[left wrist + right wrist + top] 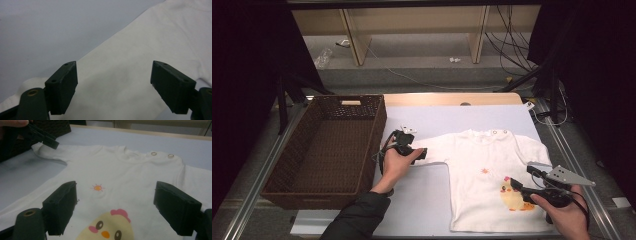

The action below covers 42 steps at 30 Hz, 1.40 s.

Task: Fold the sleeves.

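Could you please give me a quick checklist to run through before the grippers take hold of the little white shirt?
1. Left gripper open, jaws wide: ok.
2. Left gripper over the sleeve: ok.
3. Right gripper open: ok.
4. Right gripper near the chick print at the hem side: ok.
5. Shirt lying flat on the mat: ok.
6. Basket free of items: ok.

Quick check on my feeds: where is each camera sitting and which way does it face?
High view: above the person's side, facing forward and down on table, basket and shirt; both hands and forearms show.
Left gripper view: on the left tool, looking down at the shirt's sleeve; open jaws show.
Right gripper view: on the right tool, facing across the shirt; open jaws show.
All share the shirt.
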{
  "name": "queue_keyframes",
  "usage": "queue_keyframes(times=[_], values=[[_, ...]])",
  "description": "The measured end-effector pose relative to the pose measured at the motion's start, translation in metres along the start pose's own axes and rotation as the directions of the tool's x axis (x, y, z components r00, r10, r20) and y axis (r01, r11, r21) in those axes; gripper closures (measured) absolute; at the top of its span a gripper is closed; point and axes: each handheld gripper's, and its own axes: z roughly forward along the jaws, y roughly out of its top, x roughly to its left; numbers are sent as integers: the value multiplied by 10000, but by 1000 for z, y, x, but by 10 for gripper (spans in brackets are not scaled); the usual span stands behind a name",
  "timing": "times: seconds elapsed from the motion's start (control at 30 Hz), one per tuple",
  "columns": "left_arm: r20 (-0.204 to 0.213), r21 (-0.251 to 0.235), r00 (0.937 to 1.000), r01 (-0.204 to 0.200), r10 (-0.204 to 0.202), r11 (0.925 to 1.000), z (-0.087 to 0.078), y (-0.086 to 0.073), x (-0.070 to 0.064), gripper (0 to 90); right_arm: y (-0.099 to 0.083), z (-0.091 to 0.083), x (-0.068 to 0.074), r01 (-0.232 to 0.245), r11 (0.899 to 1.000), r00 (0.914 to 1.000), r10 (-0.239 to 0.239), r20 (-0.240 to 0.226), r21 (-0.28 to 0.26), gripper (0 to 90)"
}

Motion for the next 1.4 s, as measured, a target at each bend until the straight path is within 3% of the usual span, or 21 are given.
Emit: queue_keyframes(times=[0.23,0.43,0.7,0.9,1.03,1.13,1.4], values=[[-264,477,9994,242,-229,9986,14,-3,4,262,0,0,1,11,10000,10000,-11,-9,60,198],[-613,632,9979,-149,187,9979,15,-1,0,330,0,0,1,49,9999,10000,-48,-24,91,199],[-428,845,9980,-428,465,9955,14,3,-10,627,1,1,2,86,10000,9999,-86,-66,22,202],[-379,775,9992,-89,118,9970,16,5,-10,873,1,0,2,79,9999,10000,-79,-54,87,203],[-526,567,9985,-98,127,9983,16,3,-13,886,0,0,1,101,9999,9999,-101,-66,100,204],[-374,498,9991,218,-200,9985,15,3,-11,889,0,1,1,112,9999,9999,-111,-75,63,204],[-192,-126,9998,65,-68,9999,0,14,-16,890,0,1,1,110,9999,9999,-110,-67,107,204]])
